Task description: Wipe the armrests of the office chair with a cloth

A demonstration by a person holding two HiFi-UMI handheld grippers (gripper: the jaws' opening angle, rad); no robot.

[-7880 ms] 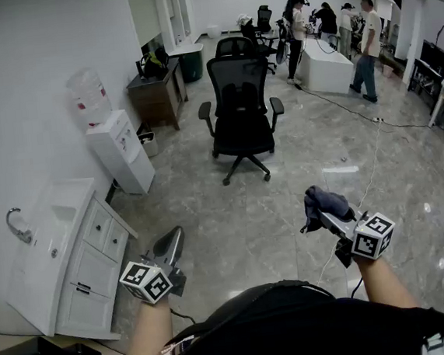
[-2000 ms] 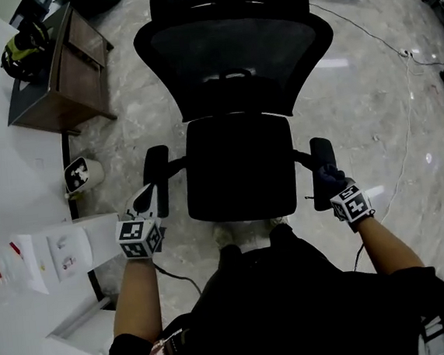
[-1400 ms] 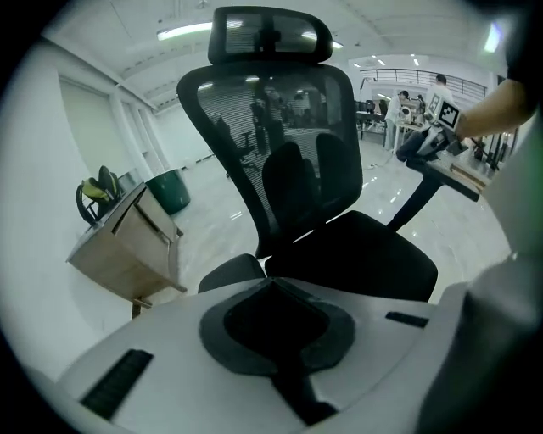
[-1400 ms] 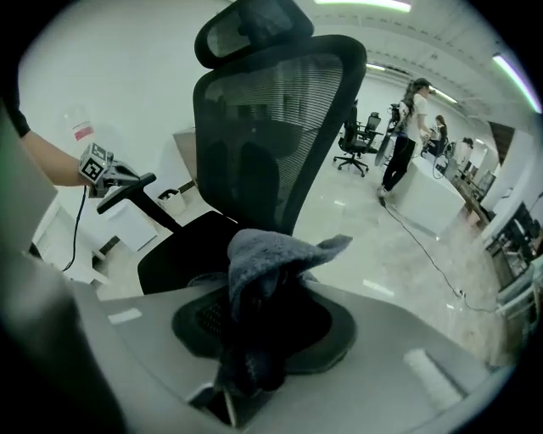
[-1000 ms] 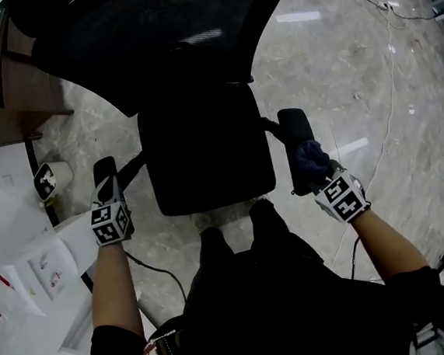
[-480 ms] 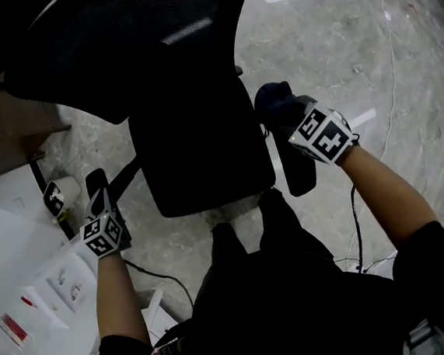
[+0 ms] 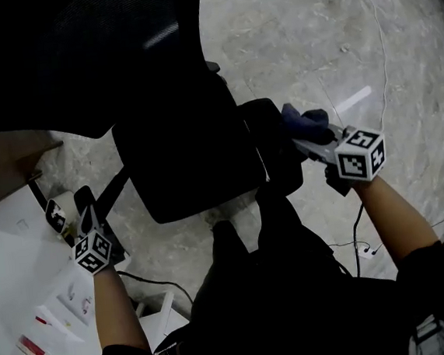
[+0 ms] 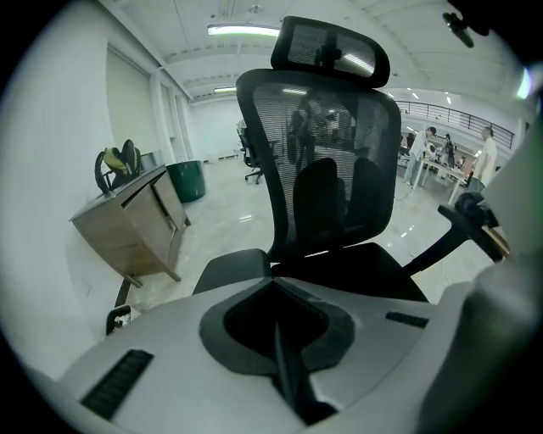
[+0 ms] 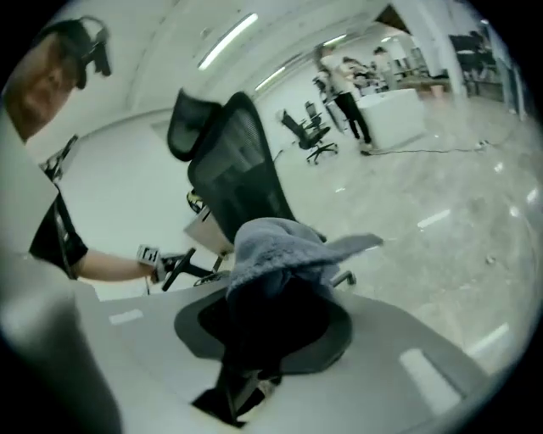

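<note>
The black office chair (image 7: pixel 182 165) stands just in front of me, its mesh back (image 8: pixel 318 169) upright. My right gripper (image 7: pixel 302 132) is shut on a blue-grey cloth (image 7: pixel 308 118), which sits against the outer side of the right armrest (image 7: pixel 270 149). In the right gripper view the cloth (image 9: pixel 280 250) drapes over the jaws and hides their tips. My left gripper (image 7: pixel 84 213) is shut and rests at the left armrest (image 7: pixel 78 199), with nothing between its jaws. The left gripper view shows that armrest's pad (image 8: pixel 233 269) just past the jaws.
A wooden cabinet (image 8: pixel 136 220) stands to the chair's left, with a small white bin (image 7: pixel 56 213) and white cabinet (image 7: pixel 31 308) near it. A cable (image 7: pixel 381 48) runs over the marble floor on the right. People (image 9: pixel 344 93) stand far off.
My right gripper has slid with the cloth from above the right armrest's rear to its outer side, nearer me. The left gripper stays at the left armrest. The head view has shifted.
</note>
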